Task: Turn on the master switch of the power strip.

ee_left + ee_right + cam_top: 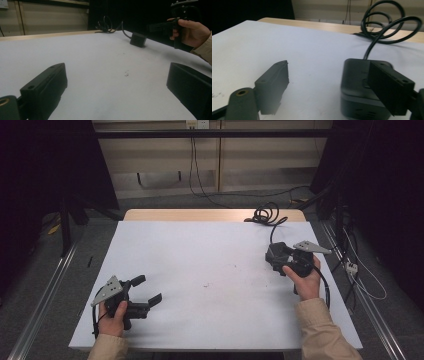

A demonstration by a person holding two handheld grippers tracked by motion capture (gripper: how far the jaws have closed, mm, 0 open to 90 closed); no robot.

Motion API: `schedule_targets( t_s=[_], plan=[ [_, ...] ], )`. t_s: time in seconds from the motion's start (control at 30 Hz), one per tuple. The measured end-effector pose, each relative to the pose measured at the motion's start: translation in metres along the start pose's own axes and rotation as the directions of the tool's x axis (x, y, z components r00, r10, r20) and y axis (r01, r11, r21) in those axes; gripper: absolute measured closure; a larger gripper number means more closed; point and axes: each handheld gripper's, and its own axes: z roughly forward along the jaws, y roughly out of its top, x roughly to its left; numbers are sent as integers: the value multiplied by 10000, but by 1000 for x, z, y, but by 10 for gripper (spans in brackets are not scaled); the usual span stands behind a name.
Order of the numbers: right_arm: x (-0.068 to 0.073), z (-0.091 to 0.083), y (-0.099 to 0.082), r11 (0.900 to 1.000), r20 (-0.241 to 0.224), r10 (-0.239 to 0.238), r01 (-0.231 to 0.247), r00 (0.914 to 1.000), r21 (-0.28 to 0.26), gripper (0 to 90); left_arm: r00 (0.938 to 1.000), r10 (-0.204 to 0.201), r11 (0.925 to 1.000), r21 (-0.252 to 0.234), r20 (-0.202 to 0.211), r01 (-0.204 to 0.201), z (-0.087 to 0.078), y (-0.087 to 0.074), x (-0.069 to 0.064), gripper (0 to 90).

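Plainly, the right tool (276, 256) stood spread with nothing pinched, the black power adapter (362, 85) resting on the white desk (210, 270) against its right-hand jaw, while the left tool (150, 290), also spread, lay well apart.

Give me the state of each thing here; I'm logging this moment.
Left gripper: open, nothing between the jaws, low at the table.
Right gripper: open, one jaw in front of the black box.
Black box: upright on the white sheet, not gripped.
Cable: coiled behind the box.
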Motion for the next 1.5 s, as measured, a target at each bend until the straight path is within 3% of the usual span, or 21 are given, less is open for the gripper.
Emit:
schedule_targets(
  t_s=[0.17, 0.3, 0.57, 0.97, 1.5],
  plan=[
    [9, -4, -4, 9998, -201, -192, 193, 9996, 63, 142, 10000, 1, 10000, -7, 9, -1, 0, 0, 0, 28],
    [12, -10, -9, 9999, -382, -53, 56, 9993, 85, 127, 10000, 1, 10000, 3, 4, -1, 0, 0, 0, 28],
    [19, -20, -21, 9987, -489, -368, 384, 9981, 329, 109, 10000, -48, 10000, -8, 6, 48, 1, 0, 0, 28],
    [32, -34, -31, 9979, -896, -580, 603, 9943, 235, 96, 10000, -75, 10000, -38, -9, 75, 1, 0, 0, 27],
    [39, -46, -44, 9974, -1218, -626, 665, 9906, 276, 90, 9999, -79, 10000, -37, -72, 79, 0, 0, 1, 27]
  ],
)
